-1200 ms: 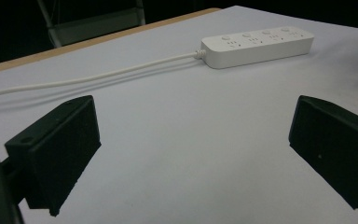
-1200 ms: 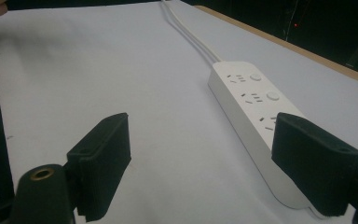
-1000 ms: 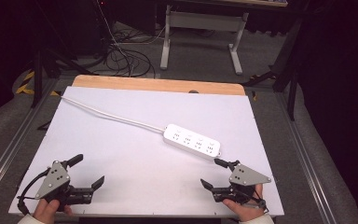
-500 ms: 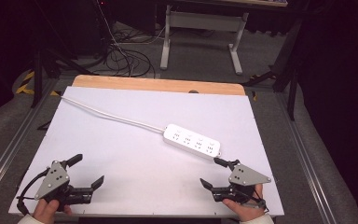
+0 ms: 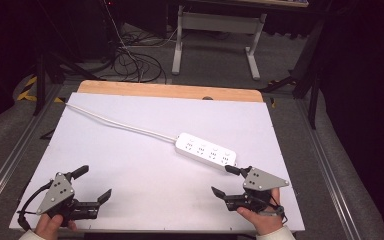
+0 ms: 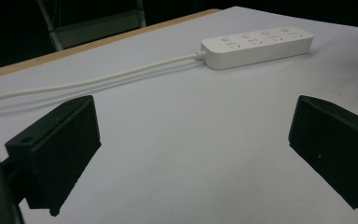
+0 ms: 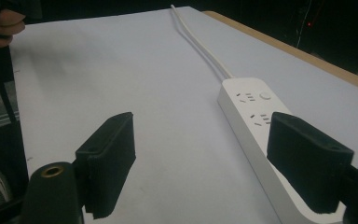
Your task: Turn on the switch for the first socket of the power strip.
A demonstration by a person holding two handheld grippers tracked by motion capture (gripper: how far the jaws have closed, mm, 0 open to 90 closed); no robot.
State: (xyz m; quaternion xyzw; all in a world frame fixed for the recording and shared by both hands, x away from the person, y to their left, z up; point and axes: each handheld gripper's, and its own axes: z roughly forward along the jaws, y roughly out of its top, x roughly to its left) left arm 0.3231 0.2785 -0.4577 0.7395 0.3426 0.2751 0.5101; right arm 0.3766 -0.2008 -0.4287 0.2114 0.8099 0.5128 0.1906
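Both hands rest at the near edge of the white worktop (image 5: 130,150), the left gripper (image 5: 94,184) and right gripper (image 5: 225,181) each with jaws apart and empty, while the power strip (image 5: 206,151) lies diagonally right of centre, just beyond the right gripper, its cord (image 5: 115,122) trailing toward the far-left corner.

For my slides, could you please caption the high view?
Two open grippers, left and right, rest on a white table near a power strip.

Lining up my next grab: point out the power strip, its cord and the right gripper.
power strip (image 5: 206,150): high view, top face.
cord (image 5: 120,123): high view, mid-run.
right gripper (image 5: 226,181): high view, midway between its open fingertips.
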